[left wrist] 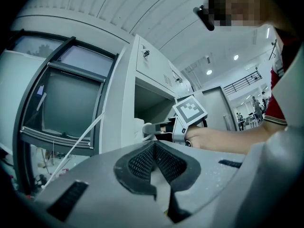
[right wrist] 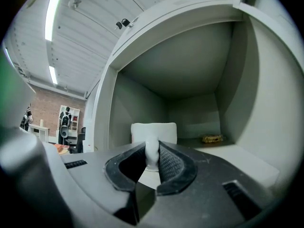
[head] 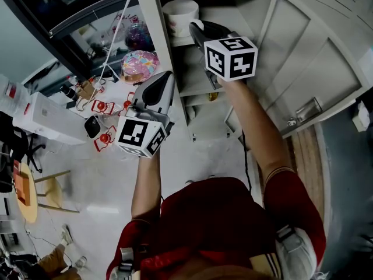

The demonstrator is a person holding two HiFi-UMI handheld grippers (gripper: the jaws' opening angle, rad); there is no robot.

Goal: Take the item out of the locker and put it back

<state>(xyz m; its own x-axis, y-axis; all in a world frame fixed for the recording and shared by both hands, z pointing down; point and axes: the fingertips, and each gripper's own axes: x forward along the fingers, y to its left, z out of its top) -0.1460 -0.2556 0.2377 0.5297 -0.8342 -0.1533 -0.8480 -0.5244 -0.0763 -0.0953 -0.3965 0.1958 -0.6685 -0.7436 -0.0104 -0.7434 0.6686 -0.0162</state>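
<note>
A white mug (head: 179, 13) stands on the top shelf of the open grey locker (head: 152, 34). My right gripper (head: 196, 30) reaches level into that compartment. In the right gripper view the mug (right wrist: 153, 130) sits straight ahead, and my right gripper (right wrist: 152, 158) is shut on its handle, with both pads pressed against it. My left gripper (head: 166, 78) hangs outside the locker, left of the frame and lower, holding nothing. In the left gripper view my left gripper (left wrist: 154, 150) has its pads meeting at the tip, and the right gripper (left wrist: 153, 127) shows ahead at the mug (left wrist: 138, 127).
The locker door (head: 315, 63) stands swung open on the right. A small yellowish object (right wrist: 212, 138) lies at the back right of the mug's shelf. Left of the locker are a pink patterned bowl (head: 140, 64), red items (head: 105, 107) and a white box (head: 46, 118).
</note>
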